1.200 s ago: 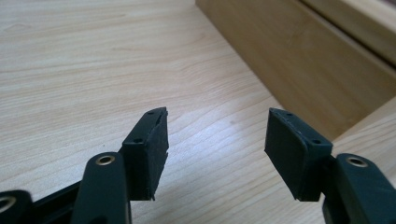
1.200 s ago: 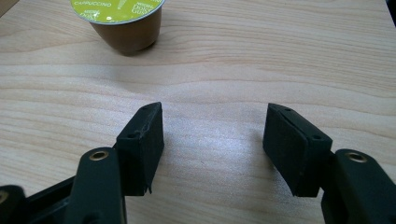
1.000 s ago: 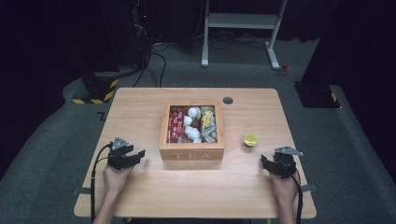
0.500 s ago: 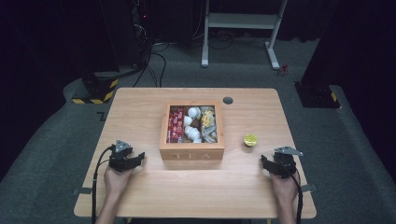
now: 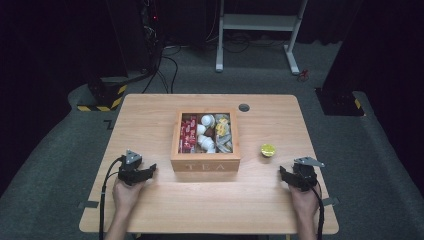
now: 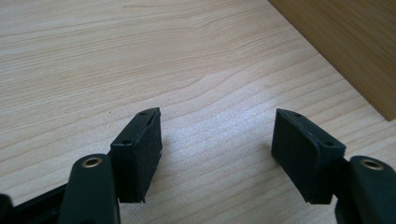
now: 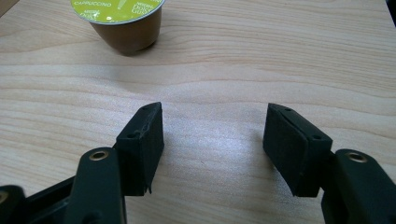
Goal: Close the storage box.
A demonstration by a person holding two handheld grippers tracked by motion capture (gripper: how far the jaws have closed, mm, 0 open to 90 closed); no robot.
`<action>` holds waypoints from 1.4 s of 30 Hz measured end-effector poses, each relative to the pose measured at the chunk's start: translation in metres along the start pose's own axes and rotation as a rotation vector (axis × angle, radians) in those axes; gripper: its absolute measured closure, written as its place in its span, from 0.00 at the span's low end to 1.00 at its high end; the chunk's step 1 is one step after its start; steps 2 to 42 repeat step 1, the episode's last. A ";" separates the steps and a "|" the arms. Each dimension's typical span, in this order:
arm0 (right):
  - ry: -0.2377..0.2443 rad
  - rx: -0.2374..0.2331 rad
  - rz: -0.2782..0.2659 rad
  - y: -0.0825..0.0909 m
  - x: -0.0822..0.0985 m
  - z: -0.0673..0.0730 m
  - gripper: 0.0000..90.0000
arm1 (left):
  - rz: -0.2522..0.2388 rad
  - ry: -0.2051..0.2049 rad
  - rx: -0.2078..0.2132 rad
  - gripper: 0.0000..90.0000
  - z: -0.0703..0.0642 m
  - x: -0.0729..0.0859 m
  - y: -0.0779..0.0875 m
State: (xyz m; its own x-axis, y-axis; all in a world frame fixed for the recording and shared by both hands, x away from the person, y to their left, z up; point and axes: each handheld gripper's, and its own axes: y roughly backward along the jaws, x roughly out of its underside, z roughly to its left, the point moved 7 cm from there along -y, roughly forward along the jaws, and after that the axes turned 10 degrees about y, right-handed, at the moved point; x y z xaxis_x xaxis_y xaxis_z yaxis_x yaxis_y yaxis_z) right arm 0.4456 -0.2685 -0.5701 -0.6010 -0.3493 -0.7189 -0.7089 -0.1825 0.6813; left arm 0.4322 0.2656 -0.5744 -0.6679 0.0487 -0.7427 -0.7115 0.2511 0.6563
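Dark room, grey carpet, light wooden table (image 5: 150, 205) at centre of the high view. Open wooden box (image 5: 205, 162) marked TEA at table centre, holding red packets (image 5: 188, 135), white pods (image 5: 205, 142) and mixed sachets (image 5: 223, 134). Coffee capsule (image 5: 268, 149) with yellow-green lid at 3 o'clock of the box, just beside it, apart from the box wall, upright on the table; lid lettering CAPPUCCINO legible in the right gripper view (image 7: 122, 18). Right gripper (image 5: 291, 176) at 5 o'clock of the capsule, near but not touching, fingers (image 7: 140, 147) spread, bare table between them, capsule ahead at 11 o'clock. Left gripper (image 5: 146, 171) at 8 o'clock of the box, close to its front left corner, fingers (image 6: 137, 151) spread wide and just been opening further, nothing between them; box side at 2 o'clock in the left gripper view (image 6: 345, 42). Small dark round grommet (image 5: 244, 107) at 1 o'clock beyond the box, near the far edge.
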 end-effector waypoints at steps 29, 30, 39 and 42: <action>0.000 0.000 0.000 0.000 0.000 0.000 0.42 | 0.000 0.000 0.000 0.37 0.000 0.000 0.000; 0.000 0.000 0.000 0.000 0.000 0.000 0.42 | 0.000 0.000 0.000 0.37 0.000 0.000 0.000; 0.000 0.000 0.000 0.000 0.000 0.000 0.42 | 0.000 0.000 0.000 0.37 0.000 0.000 0.000; 0.000 0.000 0.000 0.000 0.000 0.000 0.42 | 0.000 0.000 0.000 0.37 0.000 0.000 0.000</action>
